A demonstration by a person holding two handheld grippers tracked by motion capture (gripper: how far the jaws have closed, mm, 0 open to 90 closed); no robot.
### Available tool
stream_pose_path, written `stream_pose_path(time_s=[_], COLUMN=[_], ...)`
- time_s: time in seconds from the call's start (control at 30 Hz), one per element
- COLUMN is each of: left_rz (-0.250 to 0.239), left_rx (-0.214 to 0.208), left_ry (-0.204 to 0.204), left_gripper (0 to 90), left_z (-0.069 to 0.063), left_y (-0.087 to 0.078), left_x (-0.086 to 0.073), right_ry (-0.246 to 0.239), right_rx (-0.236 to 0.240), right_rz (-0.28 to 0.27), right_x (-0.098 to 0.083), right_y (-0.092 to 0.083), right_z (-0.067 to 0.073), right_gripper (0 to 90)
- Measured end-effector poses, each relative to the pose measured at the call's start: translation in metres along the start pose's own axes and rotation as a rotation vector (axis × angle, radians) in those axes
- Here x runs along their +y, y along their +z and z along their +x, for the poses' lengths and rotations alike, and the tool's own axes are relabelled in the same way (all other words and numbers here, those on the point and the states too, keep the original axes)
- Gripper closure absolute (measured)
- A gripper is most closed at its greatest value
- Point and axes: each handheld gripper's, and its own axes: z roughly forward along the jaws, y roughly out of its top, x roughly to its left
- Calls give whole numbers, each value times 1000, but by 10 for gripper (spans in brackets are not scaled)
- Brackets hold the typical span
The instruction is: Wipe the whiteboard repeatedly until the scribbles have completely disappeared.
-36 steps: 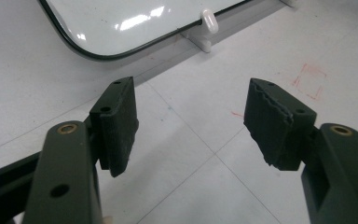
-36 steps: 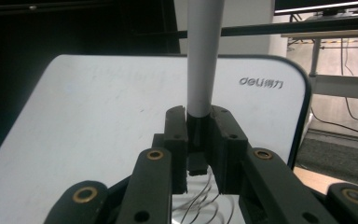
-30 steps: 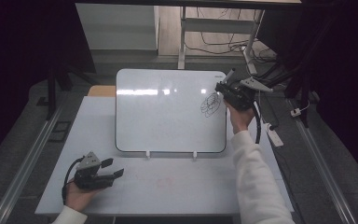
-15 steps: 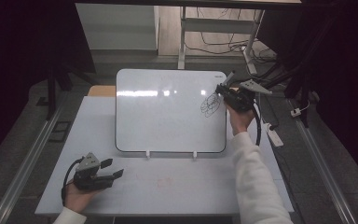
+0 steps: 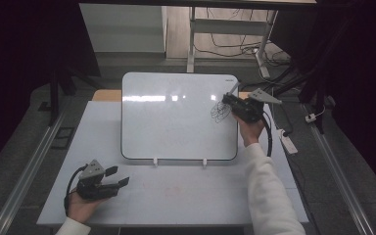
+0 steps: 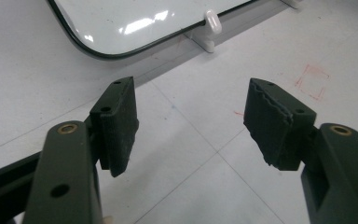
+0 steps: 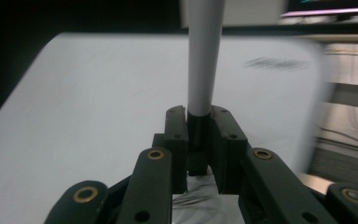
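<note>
A marker (image 7: 205,60) is clamped between the jaws of the right gripper (image 5: 231,102), its tip at the scribble (image 5: 220,110) near the right edge of the whiteboard (image 5: 176,122). Drawing appears to be in hand; light, steady contact is called for next. The left gripper (image 5: 117,176) is rested on the table (image 5: 186,196), jaws spread, empty.

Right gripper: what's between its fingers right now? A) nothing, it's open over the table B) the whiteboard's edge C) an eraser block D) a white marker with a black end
D: in the right gripper view the right gripper has its fingers closed on the black end of a white marker, held over the whiteboard beside the black scribble.
</note>
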Motion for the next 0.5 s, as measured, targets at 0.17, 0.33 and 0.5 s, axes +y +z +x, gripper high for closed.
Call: stream_pose_path(time_s=[0.17,0.33,0.5], left_rz=[-2,-2,0], left_rx=[-1,-2,-2], left_ry=[4,6,2], left_gripper=[352,352,352], left_z=[-2,-3,-1], left_y=[1,1,1], left_x=[1,1,1], right_ry=[-18,27,-47], right_rx=[31,-17,87], right_rz=[25,-16,58], right_x=[-4,4,-3], right_y=[5,4,14], right_z=[9,0,20], right_gripper=[775,776,776])
